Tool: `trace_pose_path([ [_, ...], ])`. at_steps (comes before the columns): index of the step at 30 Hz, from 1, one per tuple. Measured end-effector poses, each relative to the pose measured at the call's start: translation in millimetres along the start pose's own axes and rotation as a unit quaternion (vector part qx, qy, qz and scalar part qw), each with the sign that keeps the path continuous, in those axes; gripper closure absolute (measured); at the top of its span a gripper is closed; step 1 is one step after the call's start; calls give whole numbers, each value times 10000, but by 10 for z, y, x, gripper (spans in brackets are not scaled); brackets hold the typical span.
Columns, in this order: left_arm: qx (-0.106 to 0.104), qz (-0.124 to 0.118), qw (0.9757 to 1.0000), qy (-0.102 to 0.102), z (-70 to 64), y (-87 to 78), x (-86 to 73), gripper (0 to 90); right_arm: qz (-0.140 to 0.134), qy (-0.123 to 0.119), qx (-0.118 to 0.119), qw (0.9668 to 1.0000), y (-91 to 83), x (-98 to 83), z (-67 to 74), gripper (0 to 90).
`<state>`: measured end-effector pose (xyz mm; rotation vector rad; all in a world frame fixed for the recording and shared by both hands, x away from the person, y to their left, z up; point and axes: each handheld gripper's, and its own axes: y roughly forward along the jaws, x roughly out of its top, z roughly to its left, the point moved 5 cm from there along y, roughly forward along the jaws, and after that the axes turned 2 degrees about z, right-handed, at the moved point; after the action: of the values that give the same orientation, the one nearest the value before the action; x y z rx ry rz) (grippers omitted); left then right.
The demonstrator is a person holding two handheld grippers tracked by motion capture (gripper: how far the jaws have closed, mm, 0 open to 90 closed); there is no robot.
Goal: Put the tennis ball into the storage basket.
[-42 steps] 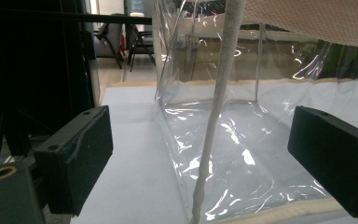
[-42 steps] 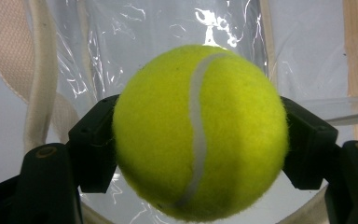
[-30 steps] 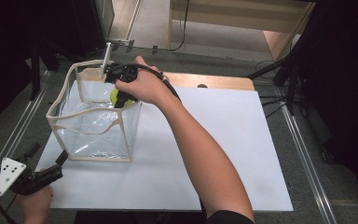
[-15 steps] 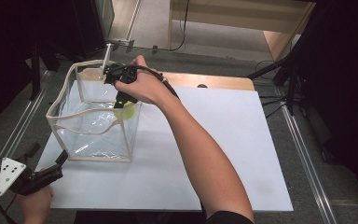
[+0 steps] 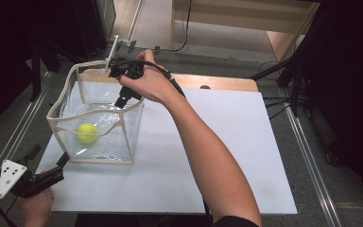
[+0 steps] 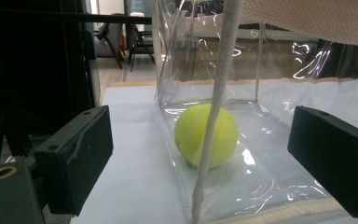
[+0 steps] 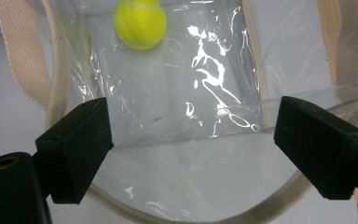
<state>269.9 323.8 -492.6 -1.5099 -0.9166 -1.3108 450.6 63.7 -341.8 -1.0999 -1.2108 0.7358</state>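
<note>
1. Dropped since the earlier frames: the tennis ball, which sat up at the right gripper near the bag's far right rim a second ago, now lies on the floor of the clear bag toward its near left side.
2. Right gripper's jaws have just been opening; in the right gripper view they stand apart with nothing between them, released.
3. Right hand sits much where it was, over the bag's far right rim, gripper pointing down into the opening.
4. Near edge, high view: left gripper held low at the front left of the white table, unchanged from earlier, tips just off the bag's near left corner.
5. Left gripper view: jaws wide apart, gripping nothing; the bag's beige-trimmed corner seam rises between them, and the ball lies just behind that seam, inside the clear wall.
6. Middle distance: bag stands upright and open on the table, beige strap draped across its near wall.
7. Right gripper view, looking down: ball rests at the top of the frame, well beyond the open jaws, bag floor between them.
8. Farther off: wooden table edge past the white surface.
</note>
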Motion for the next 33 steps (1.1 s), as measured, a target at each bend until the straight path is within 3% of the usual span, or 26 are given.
trace_pose_path([
  [20, 11, 21, 10000, 6, -6, 1, -2, 69, -137, 33, -126, 9998, -255, -167, 0, 103],
  [33, -3, 5, 10000, 28, -8, 6, -1, 69, -116, 98, -228, 9996, -322, -418, 59, 103],
])
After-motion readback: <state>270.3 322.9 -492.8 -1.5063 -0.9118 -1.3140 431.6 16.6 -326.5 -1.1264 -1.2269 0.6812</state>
